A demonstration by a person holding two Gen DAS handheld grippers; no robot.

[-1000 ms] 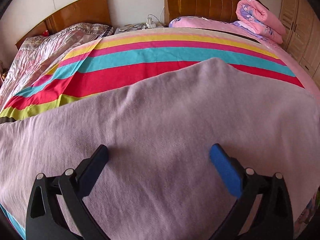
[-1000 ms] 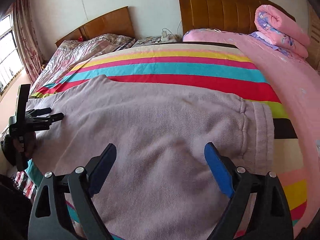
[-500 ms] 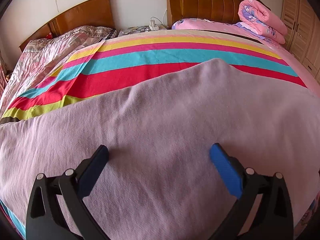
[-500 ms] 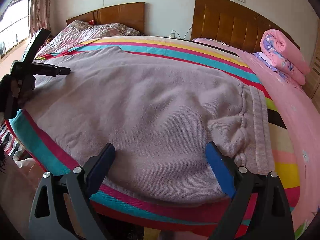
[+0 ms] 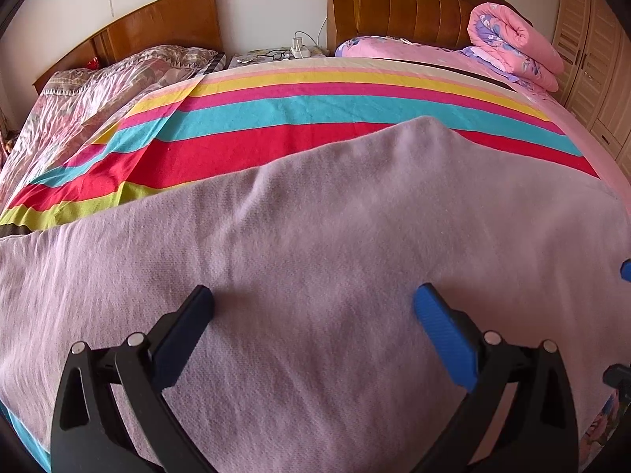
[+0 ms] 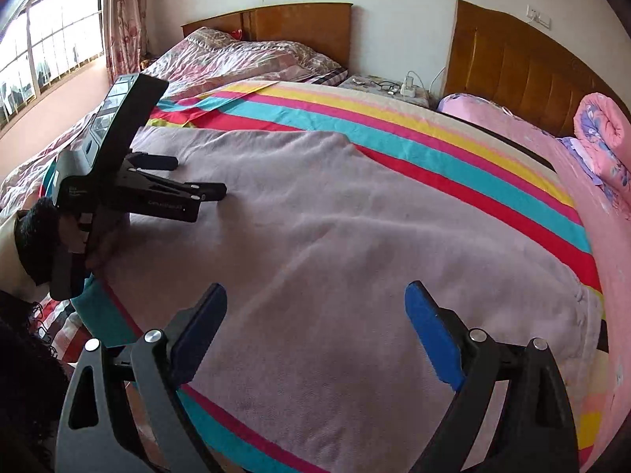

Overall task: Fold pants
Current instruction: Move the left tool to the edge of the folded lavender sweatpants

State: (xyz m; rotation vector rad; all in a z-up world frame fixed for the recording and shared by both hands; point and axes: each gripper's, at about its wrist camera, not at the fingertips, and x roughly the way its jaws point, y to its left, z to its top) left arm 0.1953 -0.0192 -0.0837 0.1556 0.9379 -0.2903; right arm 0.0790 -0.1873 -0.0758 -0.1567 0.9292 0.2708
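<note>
Pale lilac knit pants [image 5: 315, 244] lie spread flat across the striped bedspread; they also show in the right wrist view [image 6: 355, 236], with the waistband [image 6: 587, 339] at the right. My left gripper [image 5: 313, 307] is open and empty, low over the pants' middle. It also shows in the right wrist view [image 6: 197, 181], held at the left over the fabric. My right gripper [image 6: 315, 311] is open and empty, just above the pants near the bed's front edge.
The striped bedspread [image 5: 315, 118] covers the bed. A rolled pink quilt [image 5: 516, 47] sits at the back right by a wooden headboard [image 5: 394, 8]. A second bed [image 6: 244, 55] stands at left, a window [image 6: 47, 39] beyond. A wardrobe [image 5: 591, 59] stands on the right.
My right gripper has swung left and back toward the bed's front edge, bringing the left gripper closer in its view. The left gripper has barely moved. The pants lie as before.
</note>
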